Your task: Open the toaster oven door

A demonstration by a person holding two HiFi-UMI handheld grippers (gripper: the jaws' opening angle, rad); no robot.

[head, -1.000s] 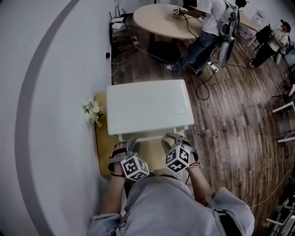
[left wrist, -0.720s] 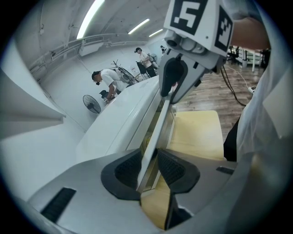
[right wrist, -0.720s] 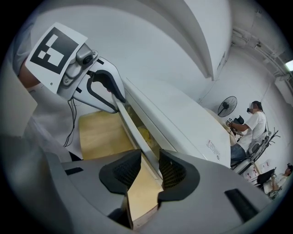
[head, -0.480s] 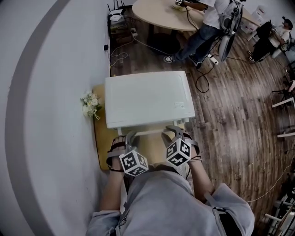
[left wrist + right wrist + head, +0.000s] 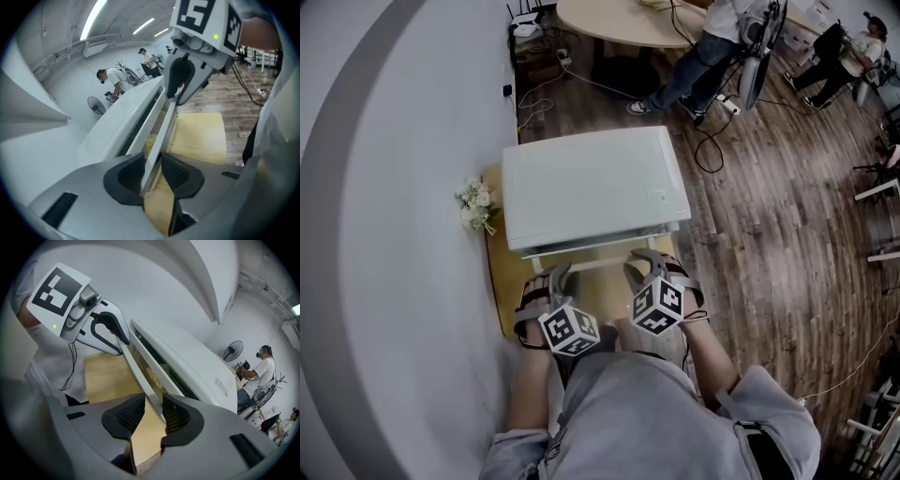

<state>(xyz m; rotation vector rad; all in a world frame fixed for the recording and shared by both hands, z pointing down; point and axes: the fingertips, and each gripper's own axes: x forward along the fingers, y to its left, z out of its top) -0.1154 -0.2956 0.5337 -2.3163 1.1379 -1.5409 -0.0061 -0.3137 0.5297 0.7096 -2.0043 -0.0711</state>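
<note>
A white toaster oven (image 5: pixel 591 183) stands on a small wooden table (image 5: pixel 508 291) against the wall. Its door is tipped slightly open, and the white handle bar (image 5: pixel 591 265) runs along the front. My left gripper (image 5: pixel 562 274) is shut on the bar's left part; in the left gripper view the bar (image 5: pixel 161 136) passes between the dark pads (image 5: pixel 129 176) of that gripper (image 5: pixel 151 174). My right gripper (image 5: pixel 637 258) grips the bar's right part (image 5: pixel 140 376), its jaws (image 5: pixel 153 414) closed round it. Something yellowish (image 5: pixel 152 376) shows through the door gap.
A small bunch of white flowers (image 5: pixel 475 206) sits at the oven's left by the wall. Behind lie a wood floor with cables (image 5: pixel 712 141), a round table (image 5: pixel 619 19) and people standing and sitting. The person's grey-clad body fills the bottom of the head view.
Both grippers have drawn the handle bar toward the person, so the gap between the bar and the oven's front has widened a little. The head view has shifted.
</note>
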